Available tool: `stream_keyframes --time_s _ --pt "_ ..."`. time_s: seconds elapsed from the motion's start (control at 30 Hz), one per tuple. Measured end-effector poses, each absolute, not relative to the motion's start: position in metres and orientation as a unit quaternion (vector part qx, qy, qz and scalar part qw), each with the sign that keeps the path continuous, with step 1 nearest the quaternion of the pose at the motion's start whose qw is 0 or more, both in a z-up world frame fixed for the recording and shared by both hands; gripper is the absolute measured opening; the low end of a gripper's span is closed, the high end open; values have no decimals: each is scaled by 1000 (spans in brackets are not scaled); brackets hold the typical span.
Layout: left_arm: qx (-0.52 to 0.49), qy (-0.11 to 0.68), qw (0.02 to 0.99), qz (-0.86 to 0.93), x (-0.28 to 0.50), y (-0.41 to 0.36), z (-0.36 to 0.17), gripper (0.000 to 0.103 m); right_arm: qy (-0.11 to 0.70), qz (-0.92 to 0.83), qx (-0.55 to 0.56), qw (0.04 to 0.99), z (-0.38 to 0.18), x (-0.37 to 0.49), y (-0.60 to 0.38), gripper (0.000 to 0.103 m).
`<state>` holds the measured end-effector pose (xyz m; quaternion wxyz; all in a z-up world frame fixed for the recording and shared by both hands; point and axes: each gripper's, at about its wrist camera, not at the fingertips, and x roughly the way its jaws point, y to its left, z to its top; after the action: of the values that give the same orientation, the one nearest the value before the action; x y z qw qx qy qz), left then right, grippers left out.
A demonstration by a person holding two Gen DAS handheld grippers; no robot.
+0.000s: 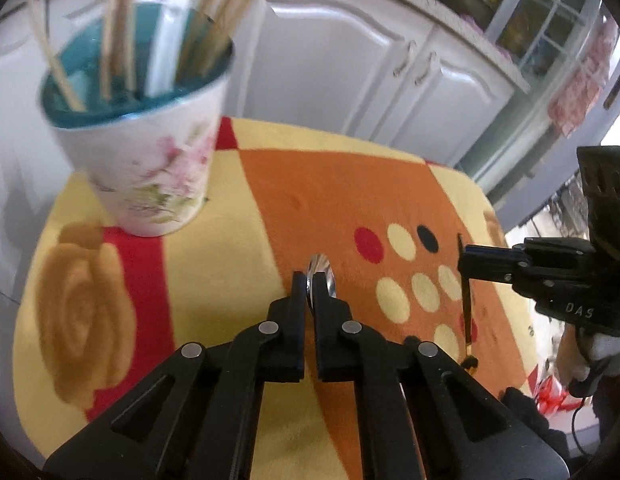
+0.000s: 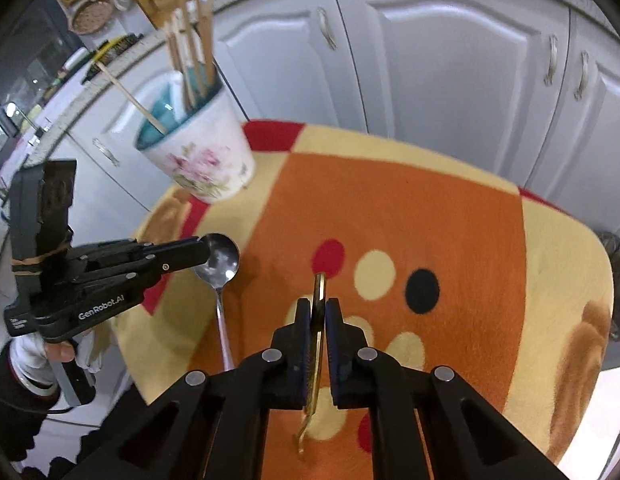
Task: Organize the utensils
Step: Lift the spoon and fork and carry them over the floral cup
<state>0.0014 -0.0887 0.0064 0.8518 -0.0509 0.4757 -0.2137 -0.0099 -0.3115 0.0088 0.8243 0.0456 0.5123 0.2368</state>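
My left gripper (image 1: 308, 280) is shut on a silver spoon (image 1: 322, 267), pinching it at the bowl. From the right wrist view, the spoon (image 2: 219, 258) hangs handle-down from the left gripper (image 2: 200, 252) above the cloth. My right gripper (image 2: 318, 307) is shut on a thin gold utensil (image 2: 320, 285), seen edge-on with its handle trailing back under the fingers. In the left wrist view that utensil (image 1: 468, 304) hangs from the right gripper (image 1: 464, 260). A floral cup (image 1: 149, 160) with a teal inside holds several chopsticks and a white utensil at the far left; the cup (image 2: 201, 160) is beyond both grippers.
An orange, yellow and red patterned cloth (image 1: 330, 184) covers the small table. White cabinet doors (image 2: 430, 60) stand just behind its far edge. White-gloved hands (image 2: 27, 354) hold the grippers. Counter clutter (image 2: 93, 12) lies at the upper left.
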Motion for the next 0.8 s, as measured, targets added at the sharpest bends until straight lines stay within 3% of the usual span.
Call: stream_keyframes --time_s 0.8 --pt "-58 405 897 -168 -25 -36 69 1 430 286 34 856 86 -13 -280 6"
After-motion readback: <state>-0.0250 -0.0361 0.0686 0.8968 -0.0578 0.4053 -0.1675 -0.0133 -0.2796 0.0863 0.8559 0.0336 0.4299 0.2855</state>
